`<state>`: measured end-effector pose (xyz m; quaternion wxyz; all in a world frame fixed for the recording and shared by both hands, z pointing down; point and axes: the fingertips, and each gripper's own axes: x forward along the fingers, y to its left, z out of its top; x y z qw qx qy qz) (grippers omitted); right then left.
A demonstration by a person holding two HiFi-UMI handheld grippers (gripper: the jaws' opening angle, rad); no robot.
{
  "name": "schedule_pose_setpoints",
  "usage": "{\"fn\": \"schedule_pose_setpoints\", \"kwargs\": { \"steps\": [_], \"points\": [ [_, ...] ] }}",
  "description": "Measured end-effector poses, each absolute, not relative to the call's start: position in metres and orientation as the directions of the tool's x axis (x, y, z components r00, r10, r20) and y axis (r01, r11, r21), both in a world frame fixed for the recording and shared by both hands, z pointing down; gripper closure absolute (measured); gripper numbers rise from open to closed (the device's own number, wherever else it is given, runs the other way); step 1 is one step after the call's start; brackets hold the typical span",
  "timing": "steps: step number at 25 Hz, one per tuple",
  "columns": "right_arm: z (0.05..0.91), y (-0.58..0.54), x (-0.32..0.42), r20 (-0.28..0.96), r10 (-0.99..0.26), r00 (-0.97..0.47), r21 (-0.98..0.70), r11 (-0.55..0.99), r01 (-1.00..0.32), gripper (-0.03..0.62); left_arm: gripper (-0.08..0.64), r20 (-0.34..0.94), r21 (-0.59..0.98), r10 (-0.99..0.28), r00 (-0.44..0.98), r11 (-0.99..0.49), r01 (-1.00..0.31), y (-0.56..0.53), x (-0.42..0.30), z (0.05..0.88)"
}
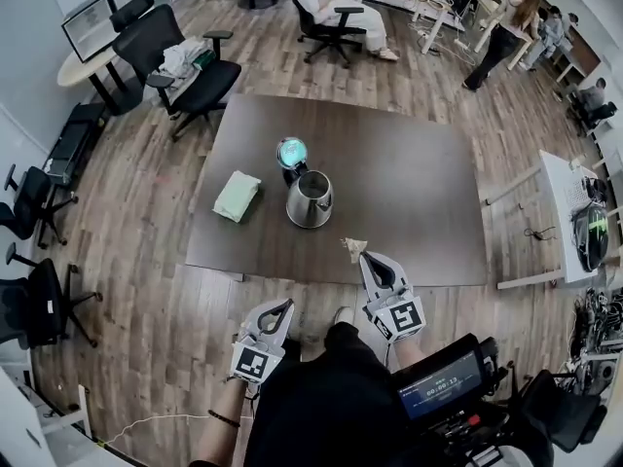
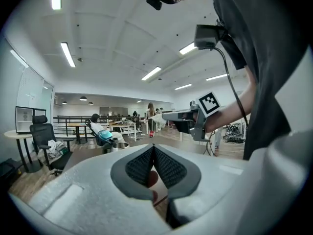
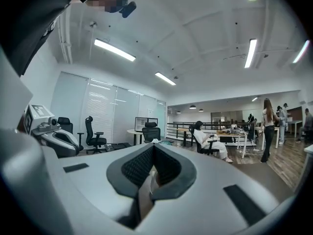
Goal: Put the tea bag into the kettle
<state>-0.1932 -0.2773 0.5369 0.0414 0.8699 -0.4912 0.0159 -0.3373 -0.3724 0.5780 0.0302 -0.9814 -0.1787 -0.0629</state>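
Jaws on the right gripper (image 1: 363, 256) pinch a small tan paper tea bag (image 1: 352, 248) over the dark counter's (image 1: 428, 202) near edge, the left gripper's (image 1: 281, 306) meet empty; if that pinch is slight, the bag could slip and fall short of the open steel kettle (image 1: 310, 200).

Both sit lower centre of the head view, pointing up-frame. Left gripper (image 1: 283, 305) has its jaws pressed together with nothing in them. Right gripper (image 1: 367, 257), slightly higher, is pinching the tea bag (image 1: 354, 248).
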Motion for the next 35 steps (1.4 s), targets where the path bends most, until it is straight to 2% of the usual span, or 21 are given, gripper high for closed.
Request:
{"fn": "schedule_pose_setpoints", "kwargs": {
  "steps": [5,11,19,24,35],
  "points": [
    [0.544,-0.294,-0.190,0.085,-0.841,0.534,0.049,-0.532,-0.845,0.588,0.575,0.168,-0.019,0.219,0.961,-0.974,0.225,-0.441,-0.340,0.573],
    [0.577,-0.308,-0.156,0.151,-0.845,0.513,0.050,-0.511,-0.858,0.588,0.575,0.117,0.030,0.080,0.990,-0.997,0.077,-0.463,-0.338,0.563],
    [0.599,-0.351,-0.081,0.167,-0.890,0.425,-0.209,-0.453,-0.866,0.588,0.575,0.146,0.012,0.005,0.989,-1.000,0.003,-0.473,-0.364,0.576],
    [0.604,-0.380,-0.034,0.184,-0.896,0.405,-0.283,-0.443,-0.851,0.588,0.574,0.163,0.028,-0.082,0.983,-0.996,-0.088,-0.492,-0.379,0.584],
    [0.652,-0.404,0.004,0.253,-0.880,0.402,-0.529,-0.474,-0.704,0.588,0.575,0.152,0.031,-0.204,0.967,-0.977,-0.211,-0.507,-0.403,0.582]
  ]
}}
